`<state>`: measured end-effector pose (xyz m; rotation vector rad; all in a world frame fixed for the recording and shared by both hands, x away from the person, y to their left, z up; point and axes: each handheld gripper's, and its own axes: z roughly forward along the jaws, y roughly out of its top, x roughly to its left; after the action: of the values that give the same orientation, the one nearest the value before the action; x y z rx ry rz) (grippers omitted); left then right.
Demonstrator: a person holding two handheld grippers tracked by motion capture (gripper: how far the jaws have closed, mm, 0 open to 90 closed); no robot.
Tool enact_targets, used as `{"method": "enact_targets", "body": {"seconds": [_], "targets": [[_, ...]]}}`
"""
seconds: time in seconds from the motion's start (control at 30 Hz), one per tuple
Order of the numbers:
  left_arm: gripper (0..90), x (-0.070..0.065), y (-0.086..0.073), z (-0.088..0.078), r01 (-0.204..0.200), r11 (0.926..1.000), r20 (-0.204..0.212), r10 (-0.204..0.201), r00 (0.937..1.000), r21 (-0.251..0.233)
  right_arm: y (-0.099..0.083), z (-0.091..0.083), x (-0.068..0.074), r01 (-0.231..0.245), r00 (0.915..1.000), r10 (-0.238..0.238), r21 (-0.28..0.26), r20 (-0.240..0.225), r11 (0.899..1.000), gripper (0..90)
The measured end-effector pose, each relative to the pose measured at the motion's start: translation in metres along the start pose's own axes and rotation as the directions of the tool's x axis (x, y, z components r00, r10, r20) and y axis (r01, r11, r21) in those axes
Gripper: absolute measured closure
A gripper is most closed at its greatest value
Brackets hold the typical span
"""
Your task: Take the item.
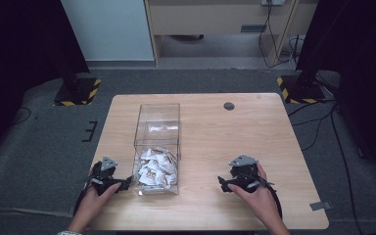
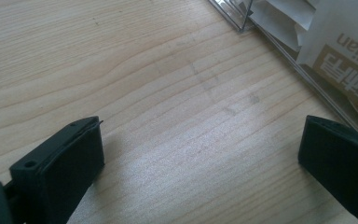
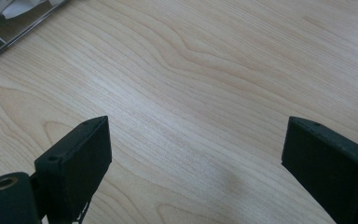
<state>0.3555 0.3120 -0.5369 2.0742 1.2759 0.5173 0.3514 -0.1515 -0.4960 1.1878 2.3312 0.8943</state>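
A light wooden table (image 1: 210, 122) is seen from above, with a person's forearms entering from the bottom edge. At the left, the left hand (image 1: 92, 198) holds the left gripper (image 1: 122, 183) low over the table's near left corner, its tip pointing toward a clear plastic box (image 1: 157, 113) just beside it. In the left gripper view, its two black jaws stand wide apart with nothing between them — bare wood grain lies below, and the box's transparent wall with white packets behind it sits at the upper right, close to the right-hand jaw. The box is a tall, clear, rectangular container lying lengthwise on the left half of the table; a heap of small white packets (image 1: 155, 167) with brown printing fills its near end, while its far end holds little. Farther right, a small dark round hole (image 1: 229, 105) marks the tabletop near the far edge. At the right, the right hand (image 1: 258, 196) holds the right gripper (image 1: 223, 183) near the front edge, well apart from the box. In the right gripper view, its jaws are also spread wide and empty over bare wood — a corner of the box shows at the upper left.
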Motion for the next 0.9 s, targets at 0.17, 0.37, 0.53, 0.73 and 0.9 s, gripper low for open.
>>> {"method": "enact_targets", "body": {"seconds": [0.17, 0.37, 0.53, 0.73, 0.9], "targets": [[0.0, 0.000, 0.000, 0.000, 0.000, 1.0000, 0.000, 0.000, 1.0000, 0.000, 0.013, -0.004, 0.002, 0.020, 0.9998, -0.020, -0.005, -0.005, 1.000, 8.9], [0.0, 0.000, 0.000, 0.000, 0.000, 1.0000, 0.000, 0.000, 1.0000, 0.000, 0.022, -0.004, 0.008, 0.026, 0.9996, -0.026, -0.003, -0.012, 1.000, 9.9], [0.0, 0.000, 0.000, 0.000, 0.000, 1.0000, 0.000, 0.000, 1.0000, 0.000, 0.029, -0.006, 0.012, 0.045, 0.9989, -0.045, 0.003, -0.014, 0.999, 10.2], [0.0, 0.000, 0.000, 0.000, 0.000, 1.0000, 0.000, 0.000, 1.0000, 0.000, 0.041, -0.008, 0.018, 0.076, 0.9971, -0.076, -0.002, -0.010, 0.997, 13.6], [0.0, 0.000, 0.000, 0.000, 0.001, 1.0000, -0.001, -0.001, 1.0000, 0.000, 0.052, -0.004, 0.026, 0.085, 0.9957, -0.085, -0.003, -0.036, 0.996, 15.3]]}}
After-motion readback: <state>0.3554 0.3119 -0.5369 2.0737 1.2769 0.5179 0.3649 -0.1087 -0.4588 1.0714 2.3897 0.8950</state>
